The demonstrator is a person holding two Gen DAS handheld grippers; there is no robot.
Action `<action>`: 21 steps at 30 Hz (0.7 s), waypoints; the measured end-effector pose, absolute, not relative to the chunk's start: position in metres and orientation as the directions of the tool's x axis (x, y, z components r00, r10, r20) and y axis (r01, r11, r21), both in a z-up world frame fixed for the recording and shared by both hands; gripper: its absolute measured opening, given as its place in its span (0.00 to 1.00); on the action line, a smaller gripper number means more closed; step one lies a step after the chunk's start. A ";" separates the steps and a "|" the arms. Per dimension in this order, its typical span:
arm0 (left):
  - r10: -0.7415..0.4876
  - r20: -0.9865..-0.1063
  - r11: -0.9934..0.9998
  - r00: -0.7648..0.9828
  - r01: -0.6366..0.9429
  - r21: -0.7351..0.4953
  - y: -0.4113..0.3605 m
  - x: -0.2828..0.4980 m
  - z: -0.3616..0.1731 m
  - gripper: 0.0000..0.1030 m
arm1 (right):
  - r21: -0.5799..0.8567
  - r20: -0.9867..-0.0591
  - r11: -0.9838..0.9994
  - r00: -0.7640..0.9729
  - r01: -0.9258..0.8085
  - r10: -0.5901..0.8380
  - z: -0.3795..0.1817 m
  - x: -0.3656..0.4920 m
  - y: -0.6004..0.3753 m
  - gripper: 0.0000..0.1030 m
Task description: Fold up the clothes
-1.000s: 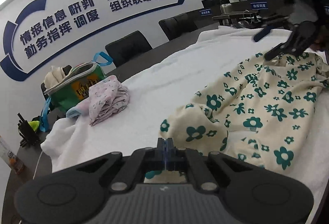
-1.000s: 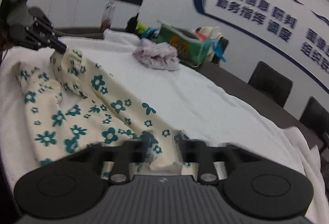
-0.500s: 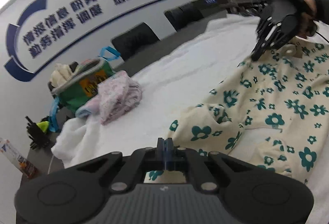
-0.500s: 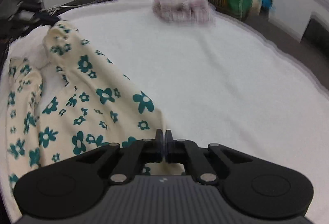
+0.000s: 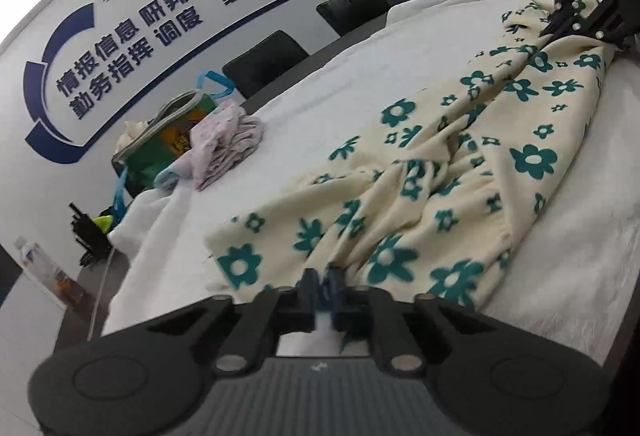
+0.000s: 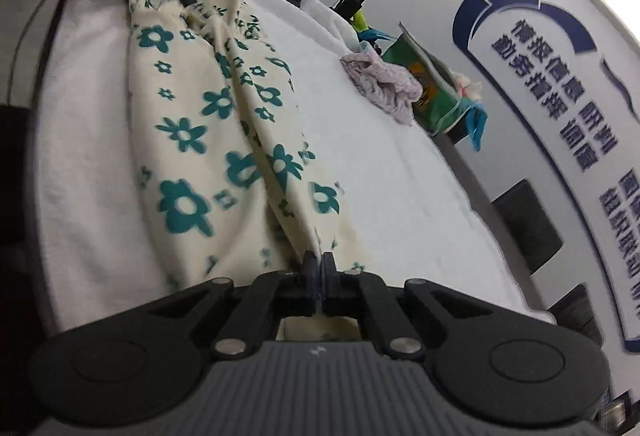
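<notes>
Standing at the far left of the left wrist view, a clear plastic bottle with a white label (image 5: pixel 38 263) rests on the dark tabletop beside a black clamp-like tool (image 5: pixel 89 238). Next comes an open green fabric bag with blue handles (image 5: pixel 170 140), cream cloth bulging from its top, and a crumpled pale pink patterned garment (image 5: pixel 224 148) leaning against it. Spread across the white towel-covered table (image 5: pixel 320 108), the cream fleece garment with teal flowers (image 5: pixel 460 172) stretches between both grippers. The left gripper (image 5: pixel 320 286) is clenched on the near hem, while the right gripper (image 6: pixel 316 268) is pinched tight on the opposite end.
</notes>
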State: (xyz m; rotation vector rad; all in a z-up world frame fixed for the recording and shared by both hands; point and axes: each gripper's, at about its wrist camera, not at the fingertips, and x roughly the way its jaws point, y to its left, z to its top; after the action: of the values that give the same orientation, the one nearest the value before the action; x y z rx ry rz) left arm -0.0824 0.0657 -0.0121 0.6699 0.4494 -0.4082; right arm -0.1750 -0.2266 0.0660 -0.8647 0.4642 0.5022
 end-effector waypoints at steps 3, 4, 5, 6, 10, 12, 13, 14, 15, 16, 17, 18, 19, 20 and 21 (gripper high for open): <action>-0.228 -0.510 0.752 0.830 0.483 0.450 0.082 -0.086 0.003 0.28 | -0.530 -0.619 0.570 0.746 -0.628 0.246 0.077 -0.174 -0.232 0.11; -0.242 -0.498 0.772 0.833 0.476 0.421 0.087 -0.087 0.009 0.28 | -0.501 -0.614 0.584 0.738 -0.639 0.281 0.085 -0.177 -0.235 0.21; -0.265 -0.485 0.798 0.834 0.472 0.376 0.093 -0.088 0.017 0.30 | -0.466 -0.598 0.607 0.734 -0.644 0.321 0.093 -0.179 -0.238 0.29; -0.289 -0.473 0.818 0.832 0.471 0.329 0.096 -0.088 0.023 0.33 | -0.441 -0.571 0.631 0.742 -0.638 0.351 0.101 -0.179 -0.238 0.31; -0.395 -0.453 0.829 0.799 0.522 0.198 0.082 -0.084 0.031 0.41 | -0.356 -0.452 0.719 0.783 -0.597 0.427 0.120 -0.172 -0.219 0.35; -0.403 -0.480 0.793 0.779 0.559 0.243 0.063 -0.077 0.023 0.40 | -0.268 -0.437 0.750 0.770 -0.605 0.465 0.120 -0.157 -0.197 0.36; -0.388 -0.498 0.780 0.775 0.564 0.270 0.057 -0.073 0.018 0.35 | -0.212 -0.440 0.760 0.755 -0.614 0.487 0.116 -0.144 -0.186 0.37; -0.373 -0.529 0.779 0.762 0.567 0.269 0.054 -0.067 0.013 0.12 | -0.152 -0.450 0.777 0.743 -0.611 0.496 0.113 -0.134 -0.175 0.37; -0.371 -0.559 0.787 0.741 0.571 0.233 0.054 -0.062 0.009 0.02 | -0.092 -0.466 0.802 0.737 -0.591 0.489 0.110 -0.124 -0.164 0.37; -0.373 -0.578 0.797 0.726 0.570 0.201 0.055 -0.058 0.006 0.02 | -0.028 -0.483 0.824 0.730 -0.566 0.484 0.107 -0.114 -0.153 0.37; -0.382 -0.572 0.809 0.726 0.562 0.174 0.058 -0.058 0.004 0.02 | 0.055 -0.499 0.845 0.718 -0.532 0.485 0.105 -0.107 -0.146 0.37; -0.390 -0.566 0.819 0.727 0.554 0.147 0.060 -0.057 0.003 0.02 | 0.134 -0.513 0.857 0.705 -0.497 0.489 0.102 -0.100 -0.140 0.37; -0.397 -0.558 0.830 0.729 0.545 0.121 0.063 -0.057 0.001 0.02 | 0.197 -0.522 0.857 0.690 -0.475 0.502 0.098 -0.097 -0.136 0.37; -0.396 -0.547 0.842 0.737 0.529 0.103 0.066 -0.057 -0.001 0.02 | 0.234 -0.524 0.855 0.681 -0.462 0.512 0.094 -0.094 -0.132 0.37; -0.388 -0.538 0.854 0.749 0.511 0.096 0.070 -0.056 -0.002 0.07 | 0.233 -0.533 0.861 0.682 -0.452 0.502 0.088 -0.092 -0.129 0.37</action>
State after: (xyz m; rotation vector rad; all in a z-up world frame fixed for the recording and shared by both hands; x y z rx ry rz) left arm -0.0562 0.0701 -0.0018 0.2442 0.5307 -0.4966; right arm -0.0919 -0.1289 0.0884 0.0855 0.6225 0.5355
